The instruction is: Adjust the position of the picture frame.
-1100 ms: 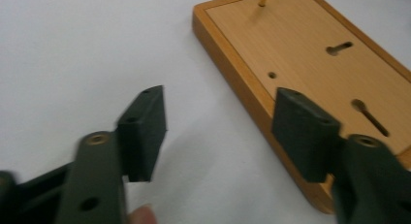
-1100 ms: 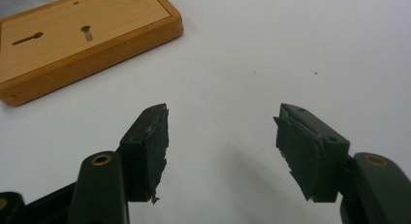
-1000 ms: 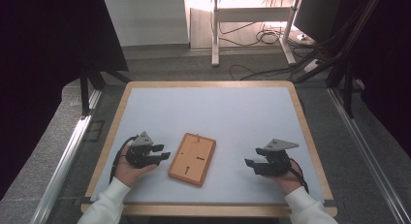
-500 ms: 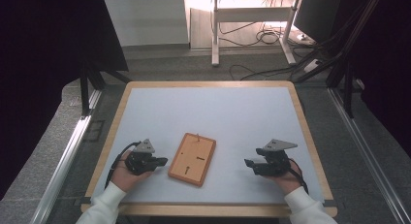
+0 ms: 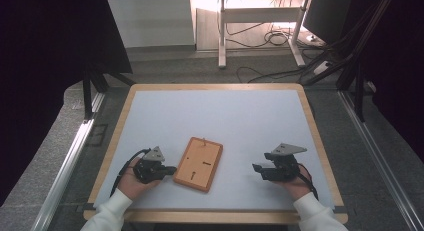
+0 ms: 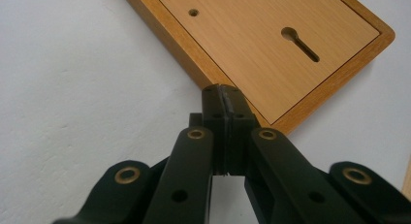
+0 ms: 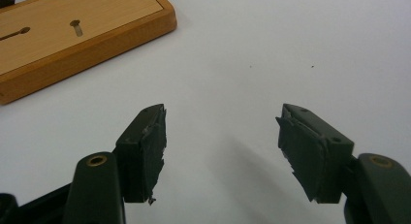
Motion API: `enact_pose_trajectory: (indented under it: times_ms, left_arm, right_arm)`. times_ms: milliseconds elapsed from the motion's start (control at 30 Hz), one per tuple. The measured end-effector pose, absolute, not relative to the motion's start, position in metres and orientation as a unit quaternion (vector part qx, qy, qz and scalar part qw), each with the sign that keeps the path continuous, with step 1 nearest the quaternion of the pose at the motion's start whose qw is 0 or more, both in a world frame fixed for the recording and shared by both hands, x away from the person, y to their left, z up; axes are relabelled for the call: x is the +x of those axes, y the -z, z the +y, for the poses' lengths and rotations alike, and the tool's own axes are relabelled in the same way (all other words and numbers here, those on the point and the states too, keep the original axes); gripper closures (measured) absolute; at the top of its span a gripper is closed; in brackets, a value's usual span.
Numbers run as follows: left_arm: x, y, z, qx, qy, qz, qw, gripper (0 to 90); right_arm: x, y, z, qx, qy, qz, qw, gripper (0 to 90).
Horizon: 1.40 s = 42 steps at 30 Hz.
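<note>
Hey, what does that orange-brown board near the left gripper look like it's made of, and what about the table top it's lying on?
The board looks like wood: a light panel with fine straight grain, set in a darker honey-coloured frame with rounded corners and a smooth, faintly glossy finish, perhaps varnish. Whether it is solid wood or veneer can't be told. The table top looks like a matte pale sheet, maybe laminate or a mat, inside a light wooden rim.

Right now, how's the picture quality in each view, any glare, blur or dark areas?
High view: the table is evenly lit, its surroundings dark, with bright glare on the floor behind it. Left gripper view: the wooden board is sharp, while the left gripper blurs toward the bottom edge. Right gripper view: the right gripper casts a soft shadow on the table; the fingers are slightly soft.
</note>
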<state>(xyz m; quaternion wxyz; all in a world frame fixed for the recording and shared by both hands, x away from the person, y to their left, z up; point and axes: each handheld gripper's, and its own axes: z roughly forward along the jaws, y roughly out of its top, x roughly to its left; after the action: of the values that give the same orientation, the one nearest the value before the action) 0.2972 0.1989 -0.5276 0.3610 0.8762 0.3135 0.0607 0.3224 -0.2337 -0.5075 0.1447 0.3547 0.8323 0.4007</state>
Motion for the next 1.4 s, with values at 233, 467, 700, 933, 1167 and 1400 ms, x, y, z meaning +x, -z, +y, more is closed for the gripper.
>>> enact_pose_trajectory:
  times_ms: [233,467,700,933,1167,1400]
  left_arm:
    - [0.299,0.529,0.201,0.88,-0.051,0.318,0.35,90.0]
    - [0.299,0.53,0.201,0.878,-0.044,0.321,0.351,90.0]
    - [0.299,0.531,0.202,0.876,-0.039,0.323,0.356,90.0]
    - [0.299,0.531,0.202,0.875,-0.033,0.323,0.359,90.0]
    - [0.297,0.536,0.196,0.883,-0.03,0.313,0.348,90.0]
    - [0.295,0.535,0.191,0.887,-0.03,0.305,0.345,90.0]
  right_arm:
    - [0.323,0.507,-0.235,0.356,-0.4,0.832,0.146,34.4]
    - [0.323,0.508,-0.235,0.357,-0.4,0.832,0.145,34.4]
    - [0.324,0.509,-0.234,0.356,-0.399,0.833,0.145,34.3]
    - [0.324,0.509,-0.234,0.357,-0.399,0.833,0.144,34.2]
    - [0.324,0.509,-0.233,0.357,-0.398,0.833,0.143,34.2]
    - [0.324,0.509,-0.233,0.357,-0.398,0.833,0.143,34.1]
